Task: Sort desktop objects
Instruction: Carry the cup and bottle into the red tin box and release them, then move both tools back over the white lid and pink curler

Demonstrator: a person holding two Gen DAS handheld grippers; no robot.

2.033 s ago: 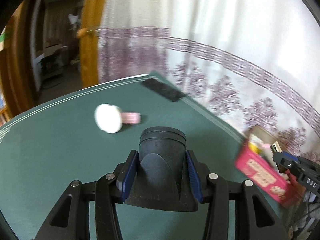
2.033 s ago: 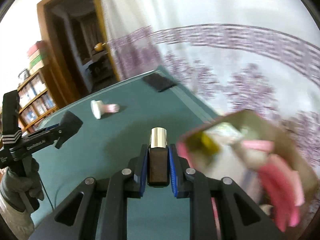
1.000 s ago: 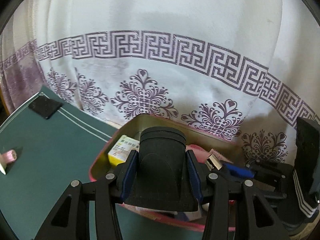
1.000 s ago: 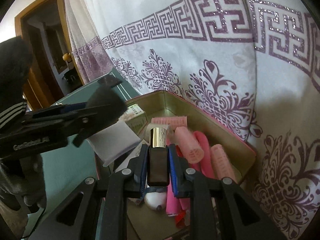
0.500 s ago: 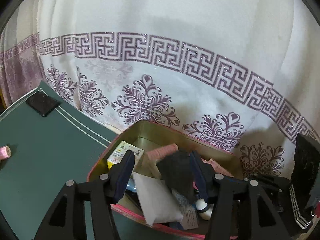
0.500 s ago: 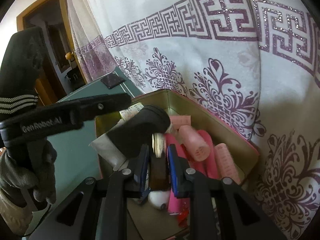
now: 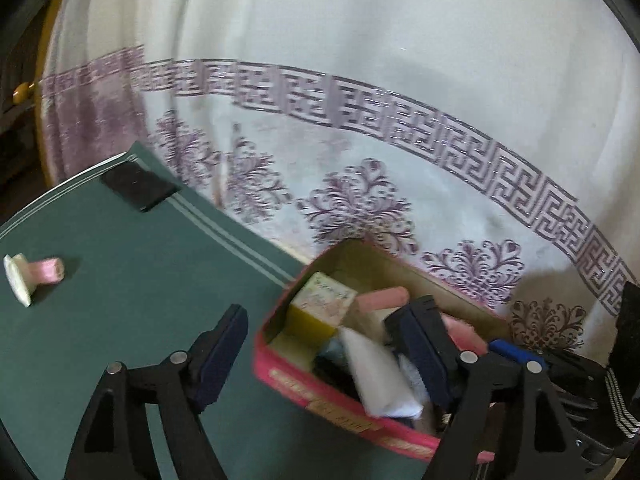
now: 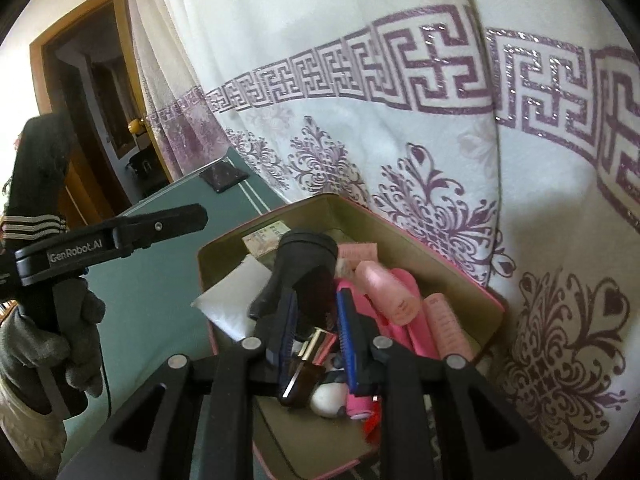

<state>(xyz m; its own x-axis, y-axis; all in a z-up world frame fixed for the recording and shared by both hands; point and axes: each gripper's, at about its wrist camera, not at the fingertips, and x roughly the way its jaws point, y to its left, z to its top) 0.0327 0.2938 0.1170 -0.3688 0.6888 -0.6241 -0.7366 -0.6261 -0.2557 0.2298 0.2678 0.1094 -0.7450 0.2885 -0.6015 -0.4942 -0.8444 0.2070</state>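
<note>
A pink tin box (image 7: 320, 396) full of small items stands at the table's edge by the curtain. My left gripper (image 7: 324, 348) is open with its jaws still spreading. Nothing is held, and its fingers frame the box's near corner. The black cup-shaped piece (image 8: 304, 264) lies inside the box (image 8: 440, 264). My right gripper (image 8: 316, 328) hangs over the box with its jaws opening. The brown bottle with the gold cap (image 8: 306, 374) lies tilted below the pads, free of them. A white-and-pink stamp-like item (image 7: 32, 276) lies on the green table (image 7: 120, 320).
In the box are pink curlers (image 8: 392, 292), a white packet (image 7: 380, 376) and a yellow carton (image 7: 320, 304). A black square pad (image 7: 138, 186) sits at the table's far corner. The patterned curtain (image 7: 360, 120) hangs right behind. A gloved hand (image 8: 40, 348) holds the left gripper.
The left jaws let go of the black piece, which dropped into the box, and the gripper drew back to the left. The right jaws parted and the bottle tipped down into the box.
</note>
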